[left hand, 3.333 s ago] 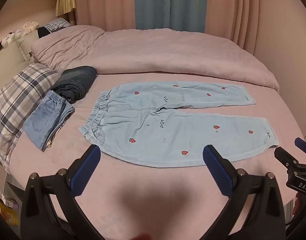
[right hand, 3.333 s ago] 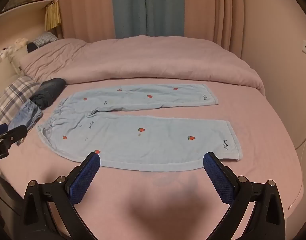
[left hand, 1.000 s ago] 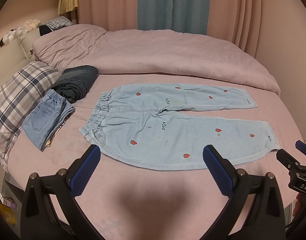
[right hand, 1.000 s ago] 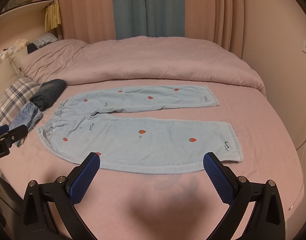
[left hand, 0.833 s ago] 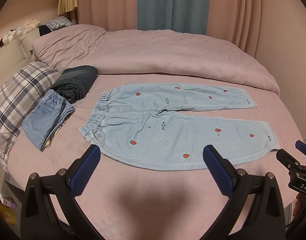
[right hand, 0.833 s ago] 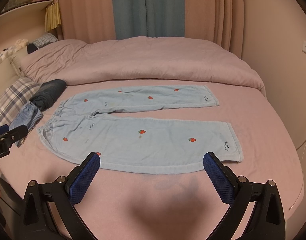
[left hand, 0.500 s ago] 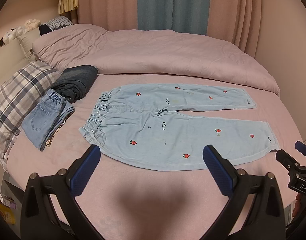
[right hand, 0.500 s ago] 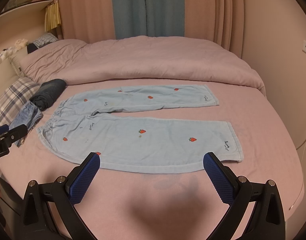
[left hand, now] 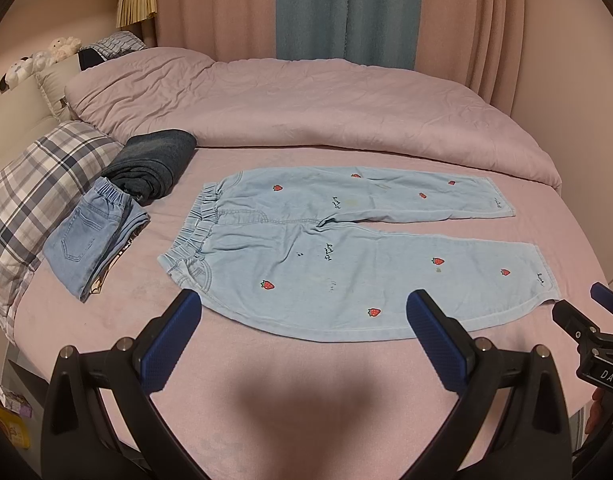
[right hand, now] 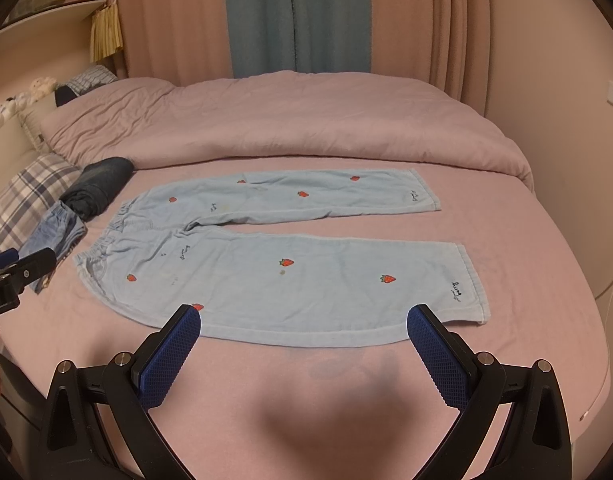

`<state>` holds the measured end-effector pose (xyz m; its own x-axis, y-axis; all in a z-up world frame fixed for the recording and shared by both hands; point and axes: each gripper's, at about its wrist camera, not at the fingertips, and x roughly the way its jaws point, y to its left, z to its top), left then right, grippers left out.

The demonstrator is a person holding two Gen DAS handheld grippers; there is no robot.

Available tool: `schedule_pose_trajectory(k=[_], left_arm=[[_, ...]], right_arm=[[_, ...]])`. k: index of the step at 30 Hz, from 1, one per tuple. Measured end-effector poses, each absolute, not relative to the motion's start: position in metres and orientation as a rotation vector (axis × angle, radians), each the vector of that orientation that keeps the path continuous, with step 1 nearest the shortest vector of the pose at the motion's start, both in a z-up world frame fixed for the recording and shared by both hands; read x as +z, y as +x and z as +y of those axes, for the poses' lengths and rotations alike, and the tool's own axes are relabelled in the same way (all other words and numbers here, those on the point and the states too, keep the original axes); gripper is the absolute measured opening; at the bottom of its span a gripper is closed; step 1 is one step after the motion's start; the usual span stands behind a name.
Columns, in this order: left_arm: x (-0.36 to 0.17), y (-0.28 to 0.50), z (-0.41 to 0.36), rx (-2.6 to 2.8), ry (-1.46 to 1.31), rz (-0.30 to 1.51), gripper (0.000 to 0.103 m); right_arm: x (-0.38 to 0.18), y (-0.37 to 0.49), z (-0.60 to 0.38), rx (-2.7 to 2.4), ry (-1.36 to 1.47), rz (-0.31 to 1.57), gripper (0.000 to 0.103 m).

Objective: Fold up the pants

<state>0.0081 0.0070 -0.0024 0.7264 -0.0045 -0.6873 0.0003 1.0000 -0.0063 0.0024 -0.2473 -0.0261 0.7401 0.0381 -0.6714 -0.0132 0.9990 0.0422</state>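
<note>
On our left, beside the plaid pillow (left hand: 34, 188), lie a rolled dark garment (left hand: 154, 164) and a folded pair of small jeans (left hand: 90, 244). The light-blue strawberry-print pants (left hand: 346, 252) lie flat on the pink bed sheet (left hand: 306, 392), long axis left to right, elastic waistband (left hand: 194, 232) to the left, cuffs to the right. Our left gripper (left hand: 304, 336) hovers wide open and empty nearer the waistband; our right gripper (right hand: 304, 338) is equally wide and empty, nearer the near cuff (right hand: 466, 280). The pants lie just ahead of both, untouched. We judge the near leg comes first.
</note>
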Motion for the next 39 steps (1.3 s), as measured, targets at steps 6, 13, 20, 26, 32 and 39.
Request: schedule_pose_trajectory(k=[6, 13, 20, 26, 32, 39], left_arm=[[-0.003, 0.009, 0.008, -0.004, -0.005, 0.759, 0.103], [-0.006, 0.011, 0.009, -0.013, -0.015, 0.765, 0.103], [-0.052, 0.04, 0.048, -0.063, -0.29, 0.887, 0.103], [-0.106, 0.064, 0.097, 0.034, -0.473, 0.96, 0.103], [-0.147, 0.078, 0.144, 0.061, -0.636, 0.931, 0.102], [-0.177, 0.108, 0.178, 0.114, -0.864, 0.873, 0.057]], right_arm=[[-0.026, 0.002, -0.247, 0.028, 0.037, 0.737, 0.103], [-0.028, 0.003, -0.246, 0.031, 0.035, 0.74, 0.103], [-0.054, 0.007, -0.223, 0.148, -0.035, 0.736, 0.103], [-0.1, 0.016, -0.182, 0.258, -0.21, 0.753, 0.103], [-0.134, 0.023, -0.141, 0.415, -0.376, 0.701, 0.087], [-0.179, 0.052, -0.092, 0.507, -0.622, 0.659, 0.046]])
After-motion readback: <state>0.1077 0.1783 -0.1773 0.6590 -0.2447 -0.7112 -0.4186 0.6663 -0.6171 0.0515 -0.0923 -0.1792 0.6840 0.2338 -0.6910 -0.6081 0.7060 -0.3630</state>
